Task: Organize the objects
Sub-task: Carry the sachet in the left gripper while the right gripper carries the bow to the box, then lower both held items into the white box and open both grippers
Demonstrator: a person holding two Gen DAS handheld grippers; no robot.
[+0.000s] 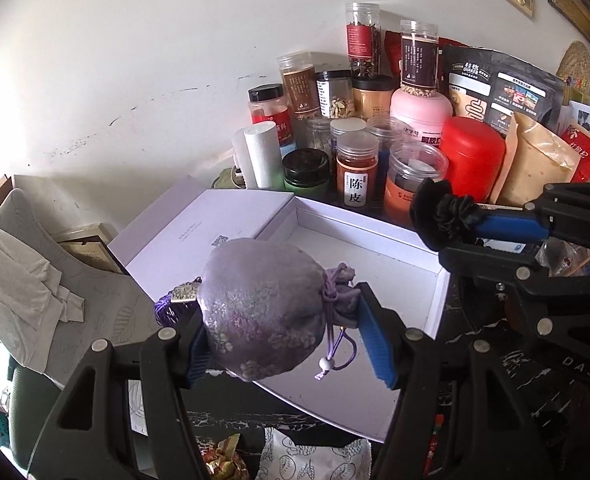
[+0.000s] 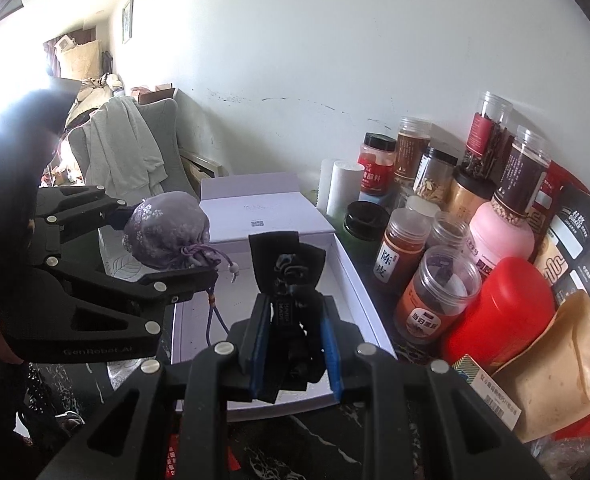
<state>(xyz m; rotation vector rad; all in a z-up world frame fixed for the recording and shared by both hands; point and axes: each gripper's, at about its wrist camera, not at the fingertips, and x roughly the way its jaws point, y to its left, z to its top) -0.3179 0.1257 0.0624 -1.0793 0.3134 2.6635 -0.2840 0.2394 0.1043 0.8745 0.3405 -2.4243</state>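
Note:
My left gripper (image 1: 283, 320) is shut on a round purple drawstring pouch (image 1: 259, 308) with a floral pattern, a bead on its cord and a purple tassel. It hangs over the left part of an open white box (image 1: 391, 272). My right gripper (image 2: 295, 320) is shut on a black drawstring pouch (image 2: 291, 264), held above the same box (image 2: 355, 280). In the left wrist view the right gripper (image 1: 491, 228) comes in from the right with the black pouch (image 1: 439, 212) at its tip. In the right wrist view the left gripper (image 2: 171, 240) shows at the left with the purple pouch (image 2: 163, 232).
The box's lid (image 1: 199, 232) lies folded back to the left. Several jars, a red canister (image 1: 471, 156), a pink bottle (image 1: 419, 112) and bags of dry goods crowd the wall behind and right of the box. A chair with grey cloth (image 2: 127, 148) stands left of the dark marble table.

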